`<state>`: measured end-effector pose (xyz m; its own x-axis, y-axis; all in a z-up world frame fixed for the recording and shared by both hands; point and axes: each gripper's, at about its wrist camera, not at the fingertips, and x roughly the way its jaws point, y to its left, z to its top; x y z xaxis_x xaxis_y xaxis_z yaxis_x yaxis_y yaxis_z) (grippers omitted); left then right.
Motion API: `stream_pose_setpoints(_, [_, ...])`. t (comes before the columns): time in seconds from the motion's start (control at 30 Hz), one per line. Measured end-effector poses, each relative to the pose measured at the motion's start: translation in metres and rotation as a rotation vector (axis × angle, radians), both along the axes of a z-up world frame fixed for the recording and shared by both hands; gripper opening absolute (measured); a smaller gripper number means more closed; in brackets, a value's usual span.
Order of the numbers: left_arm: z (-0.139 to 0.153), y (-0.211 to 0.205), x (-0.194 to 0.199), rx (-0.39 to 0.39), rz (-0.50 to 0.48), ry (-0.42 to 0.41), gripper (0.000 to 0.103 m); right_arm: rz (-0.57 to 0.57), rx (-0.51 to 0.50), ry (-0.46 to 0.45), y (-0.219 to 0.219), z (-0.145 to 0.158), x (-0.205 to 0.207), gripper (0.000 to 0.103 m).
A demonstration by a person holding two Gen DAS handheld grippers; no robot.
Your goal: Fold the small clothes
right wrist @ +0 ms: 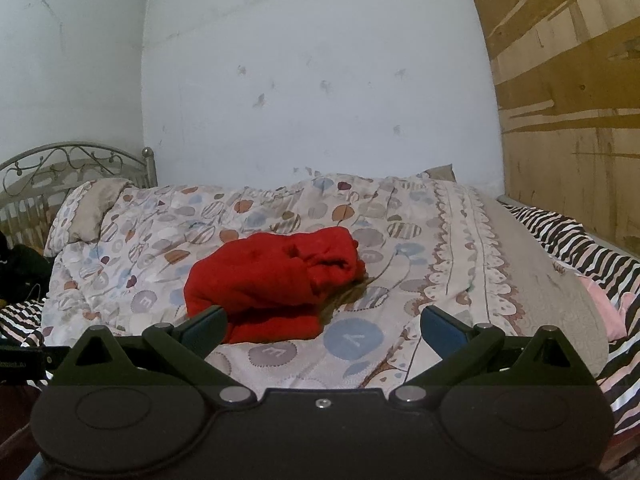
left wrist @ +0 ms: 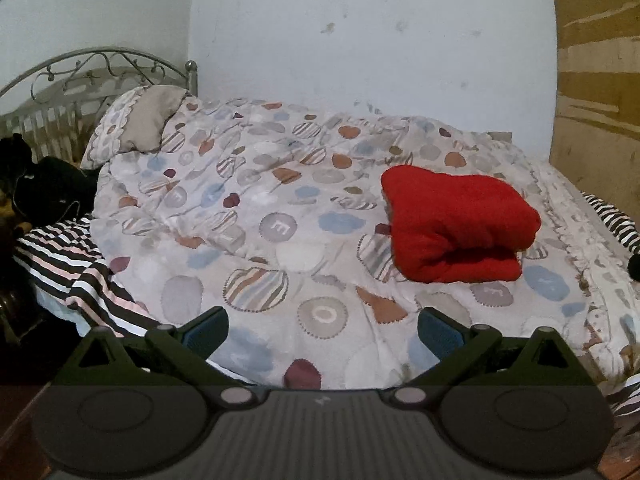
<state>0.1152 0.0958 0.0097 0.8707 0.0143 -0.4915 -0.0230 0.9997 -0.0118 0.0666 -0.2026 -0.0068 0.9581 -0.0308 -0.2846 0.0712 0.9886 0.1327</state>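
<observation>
A red garment [left wrist: 456, 228] of soft, fleecy knit lies folded into a thick, rounded bundle on a quilted comforter [left wrist: 280, 216], whose pale cloth is printed and stitched with circles, striped ovals and hearts in blue, rust, grey and maroon. From the left gripper [left wrist: 323, 330], the bundle sits ahead and to the right, well apart from the blue-padded fingertips [left wrist: 208, 330]; its jaws stand spread wide with nothing between them, hovering level over the near edge of the comforter. From the right gripper [right wrist: 323, 330], the same red garment [right wrist: 272, 284] lies just ahead and a little to the left, its near fold close behind the left fingertip [right wrist: 208, 328], though whether they touch is unclear; these jaws are likewise released and empty. Beyond the comforter to the left rises a curled metal headboard [left wrist: 96, 68] with a frilled pillow [left wrist: 136, 124] against it. A black-and-white striped sheet [right wrist: 568, 240] with pink bands shows at the bed's edges, and a rough plywood panel [right wrist: 572, 100] stands to the right.
</observation>
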Motion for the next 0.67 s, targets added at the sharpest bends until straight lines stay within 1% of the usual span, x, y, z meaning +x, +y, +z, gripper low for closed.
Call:
stream_pose_setpoints(0.1, [0.0019, 0.0020, 0.0009, -0.024, 0.001, -0.002, 0.103, 0.001, -0.003, 0.002, -0.0008, 0.0008, 0.0018, 0.103])
stream_pose_setpoints(0.27, [0.0016, 0.0022, 0.0019, -0.020, 0.001, 0.002, 0.103, 0.002, -0.003, 0.003, -0.0001, 0.0005, 0.0020, 0.103])
stream_pose_setpoints(0.67, [-0.0021, 0.0068, 0.0069, -0.039, 0.004, 0.028, 0.103, 0.002, -0.002, 0.015, 0.0018, -0.0019, 0.0065, 0.103])
